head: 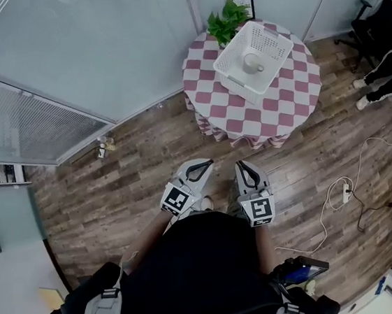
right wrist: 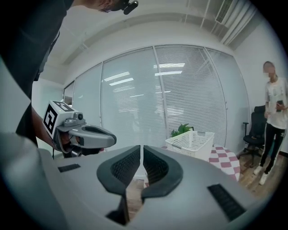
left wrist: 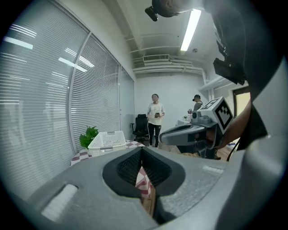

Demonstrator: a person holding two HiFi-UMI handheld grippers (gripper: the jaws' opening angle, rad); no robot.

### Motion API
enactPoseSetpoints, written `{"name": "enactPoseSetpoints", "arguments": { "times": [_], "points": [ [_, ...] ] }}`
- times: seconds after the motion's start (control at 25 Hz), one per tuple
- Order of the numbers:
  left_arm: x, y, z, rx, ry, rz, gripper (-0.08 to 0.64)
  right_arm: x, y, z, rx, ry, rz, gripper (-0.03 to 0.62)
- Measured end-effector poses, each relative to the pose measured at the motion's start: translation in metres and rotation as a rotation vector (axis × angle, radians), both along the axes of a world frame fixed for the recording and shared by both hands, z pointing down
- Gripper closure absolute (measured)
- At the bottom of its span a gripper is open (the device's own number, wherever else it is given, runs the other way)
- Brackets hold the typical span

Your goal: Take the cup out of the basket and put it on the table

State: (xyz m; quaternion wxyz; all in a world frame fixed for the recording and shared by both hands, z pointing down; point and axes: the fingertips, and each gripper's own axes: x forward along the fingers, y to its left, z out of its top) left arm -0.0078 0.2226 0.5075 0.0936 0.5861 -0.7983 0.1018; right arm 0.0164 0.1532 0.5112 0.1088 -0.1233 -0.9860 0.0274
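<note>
Cup, white, upright inside white basket, near its middle. Basket on round table with red-white checkered cloth, just beside green plant. Well apart from table, above wooden floor: left gripper and right gripper, side by side, jaws of each together, nothing between.

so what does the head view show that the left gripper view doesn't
Head view only: the cup sitting inside the basket, and a power strip on the wood floor. Left gripper view only: the ceiling light. Both: the basket, the checkered table, the plant and the right gripper.
</note>
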Motion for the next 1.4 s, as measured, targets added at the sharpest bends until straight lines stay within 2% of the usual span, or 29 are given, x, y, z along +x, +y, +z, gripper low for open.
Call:
{"name": "enactPoseSetpoints", "arguments": {
  "times": [0.2,0.32,0.56,0.84,0.96,1.04,1.12,1.4],
  "points": [
    [-0.034,-0.050,0.014,-0.102,0.032,0.019,0.555,-0.016,-0.065,0.012,-0.070,0.010,0.042,0.567],
    [-0.057,-0.071,0.019,-0.127,0.048,0.008,0.555,-0.017,-0.099,0.019,-0.078,0.019,0.072,0.566],
    [-0.099,-0.108,0.004,-0.064,0.008,-0.042,0.554,-0.006,-0.154,0.028,-0.082,0.038,0.169,0.567],
    [-0.139,-0.148,0.002,0.031,-0.020,0.064,0.555,-0.004,-0.189,0.044,-0.048,0.083,0.295,0.567],
    [-0.170,-0.168,0.007,0.031,-0.027,0.053,0.555,-0.006,-0.204,0.047,-0.043,0.094,0.359,0.568],
    [-0.196,-0.187,0.008,-0.005,-0.044,0.034,0.555,-0.010,-0.219,0.042,-0.049,0.105,0.405,0.568],
    [-0.219,-0.198,0.018,-0.066,-0.075,0.060,0.554,-0.018,-0.223,0.042,-0.047,0.111,0.447,0.567],
    [-0.287,-0.252,0.041,-0.376,-0.177,0.288,0.554,-0.034,-0.246,0.029,-0.069,0.137,0.571,0.567]
  ]
}}
